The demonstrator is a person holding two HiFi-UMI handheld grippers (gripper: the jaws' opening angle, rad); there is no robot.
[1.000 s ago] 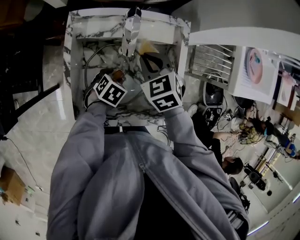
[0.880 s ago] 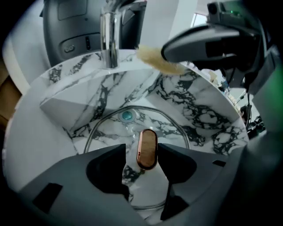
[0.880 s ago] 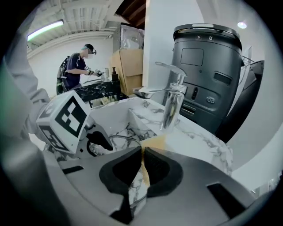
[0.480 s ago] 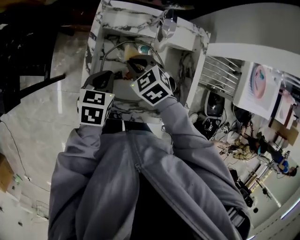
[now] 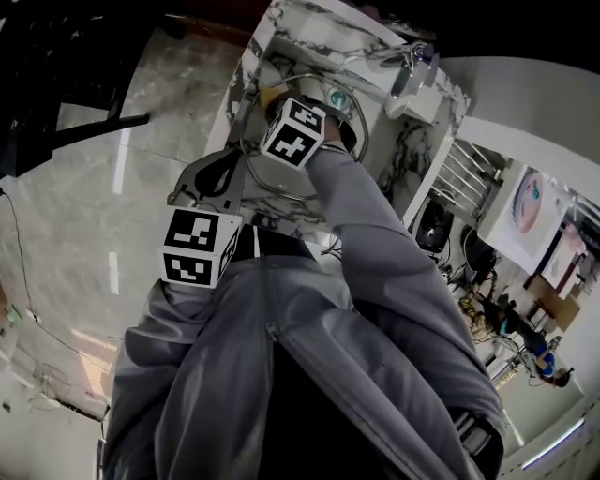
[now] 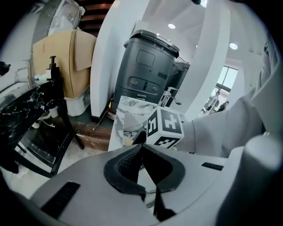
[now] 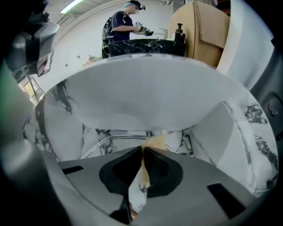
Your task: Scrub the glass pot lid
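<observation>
The marble counter (image 5: 314, 23) with its sunken basin lay at the far end, and the tap (image 5: 412, 61) stood at its far right. The glass pot lid (image 7: 110, 140) was inside the basin, its metal rim curving across the marble. I could not tell whether it lay flat or tilted. My left hand-held gripper (image 6: 141, 148) sat at the lid's near-left edge. Its jaws were brought together, with the thin metal band of the rim caught in the slit between them. My right hand-held gripper (image 7: 142, 152) pointed steeply down into the basin above the lid, jaws narrow and clamped on a thin yellowish scrub pad (image 7: 152, 142). The pad's far tip was just beside the rim, but contact could not be confirmed.
</observation>
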